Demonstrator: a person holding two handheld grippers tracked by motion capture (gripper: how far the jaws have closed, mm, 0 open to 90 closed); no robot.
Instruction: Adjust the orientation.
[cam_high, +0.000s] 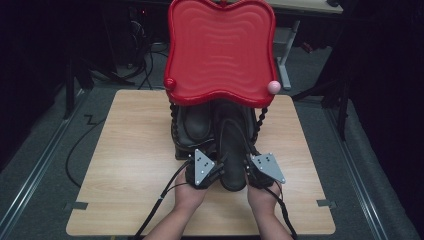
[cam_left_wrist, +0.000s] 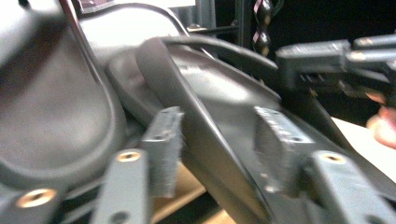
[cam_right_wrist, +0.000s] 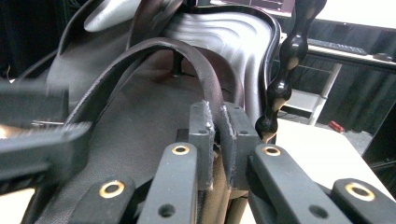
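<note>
My right gripper (cam_right_wrist: 214, 140) pinches the strap (cam_right_wrist: 205, 79) of a black sandal (cam_high: 232, 150) half out of the rack (cam_high: 220, 60), my left gripper (cam_left_wrist: 219, 140) straddles its edge, jaws spread; I judge the pull-out underway, needing the left to clamp.

— Any room to pass on the tabletop (cam_high: 125, 165)?
— Left and right edges lie bare. The red tray (cam_high: 220, 50) on twisted posts (cam_high: 262, 117) roofs the middle, black sandals (cam_high: 232, 150) crowding beneath.
</note>
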